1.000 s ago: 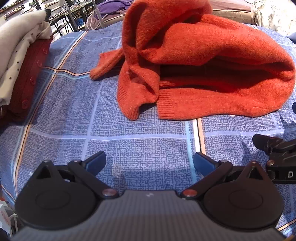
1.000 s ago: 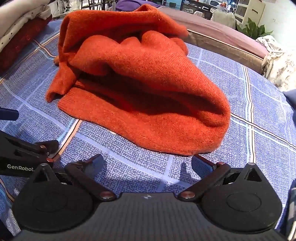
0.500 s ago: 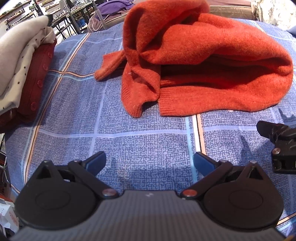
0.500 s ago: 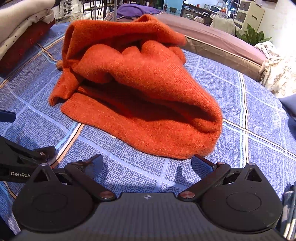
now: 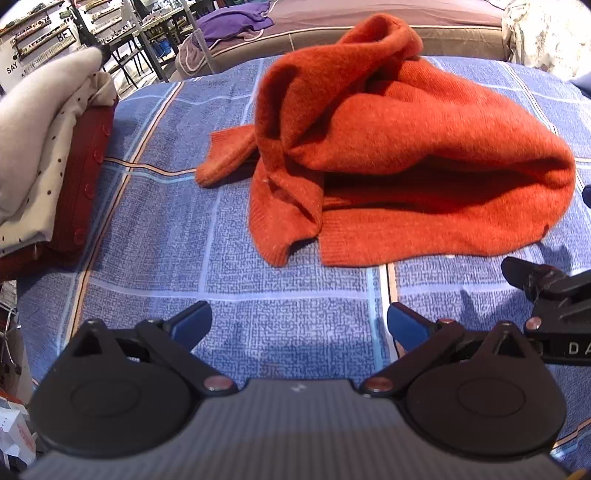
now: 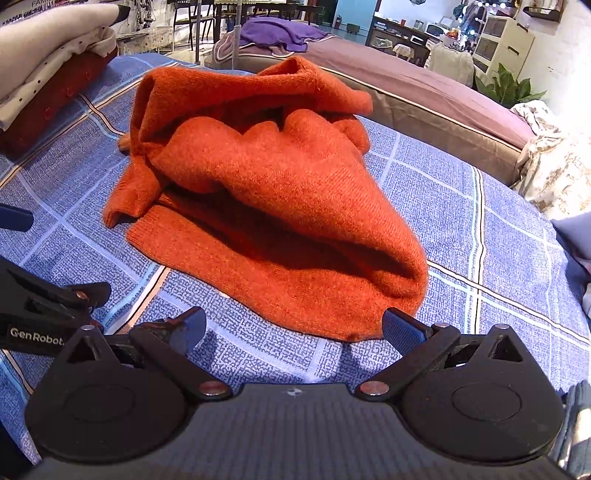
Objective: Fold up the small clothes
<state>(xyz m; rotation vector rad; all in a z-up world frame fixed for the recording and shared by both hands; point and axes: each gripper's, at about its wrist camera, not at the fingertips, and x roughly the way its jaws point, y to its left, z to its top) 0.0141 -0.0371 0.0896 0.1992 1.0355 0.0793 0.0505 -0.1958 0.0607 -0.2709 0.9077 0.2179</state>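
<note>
Orange sweater [image 5: 388, 155]: it lies in a crumpled heap on my blue checked bedspread [image 5: 155, 221], ahead of both my grippers, unfolded, with its upper layer humped over a dark hollow.
Sleeve [image 5: 225, 158]: one cuff pokes out flat to the left of the heap; another fold hangs down at the near left edge.
Hem: the ribbed lower edge lies flat on the cloth, nearest to me.
My left gripper [image 5: 299, 321]: jaws spread wide, blue-tipped fingers [image 5: 192, 319] well apart, holding nothing, above bare bedspread short of the sweater.
My right gripper [image 6: 293, 325]: jaws also wide and empty; the right fingertip sits just beside the sweater's near corner, whether touching I cannot tell.
Each other: from the left wrist view my right gripper shows at the right edge; from the right wrist view the left one shows at the left edge.
Folded pile [image 5: 48, 158]: cream, dotted and dark red clothes stacked at the far left.
Purple garment [image 6: 273, 33]: lies on the brown bed beyond.
</note>
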